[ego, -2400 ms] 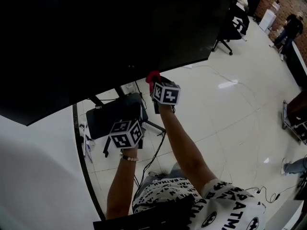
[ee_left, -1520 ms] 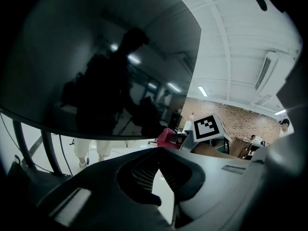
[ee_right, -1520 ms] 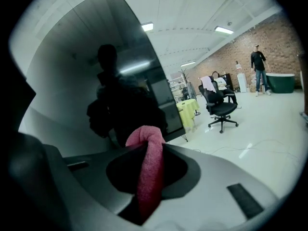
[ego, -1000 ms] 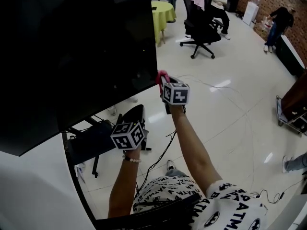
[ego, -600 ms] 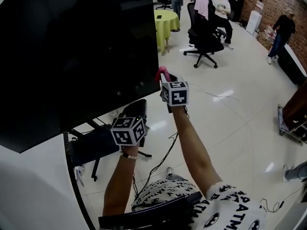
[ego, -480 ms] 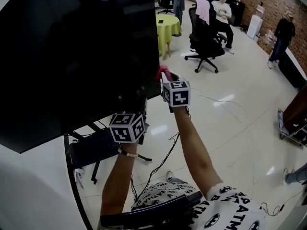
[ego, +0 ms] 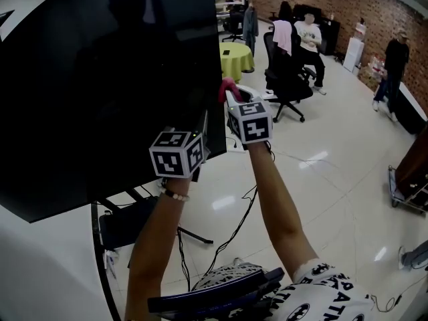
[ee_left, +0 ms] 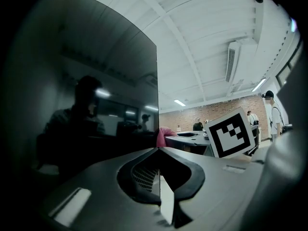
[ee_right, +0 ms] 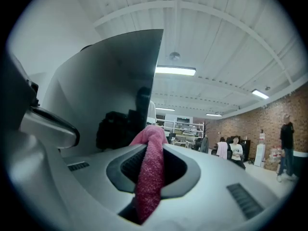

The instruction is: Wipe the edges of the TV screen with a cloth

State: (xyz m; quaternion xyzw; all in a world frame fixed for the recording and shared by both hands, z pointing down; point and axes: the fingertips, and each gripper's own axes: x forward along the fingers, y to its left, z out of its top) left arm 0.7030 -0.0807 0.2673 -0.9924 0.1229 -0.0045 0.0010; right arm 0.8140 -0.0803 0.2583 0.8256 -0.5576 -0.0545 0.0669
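Right gripper (ego: 233,97): fingers clamped on the pink cloth (ego: 226,85), which sits at the right edge of the TV screen (ego: 100,79). That edge runs upward from the cloth. Left gripper (ego: 199,129): fingers together, lower, near the same edge

3 cams, shared TV (ego: 100,79) edge

cloth (ee_right: 150,167) pink | TV screen (ego: 100,92) black | marker cubes (ego: 177,154) black-and-white squares | table cover (ego: 235,55) yellow-green | wall (ego: 334,5) red brick
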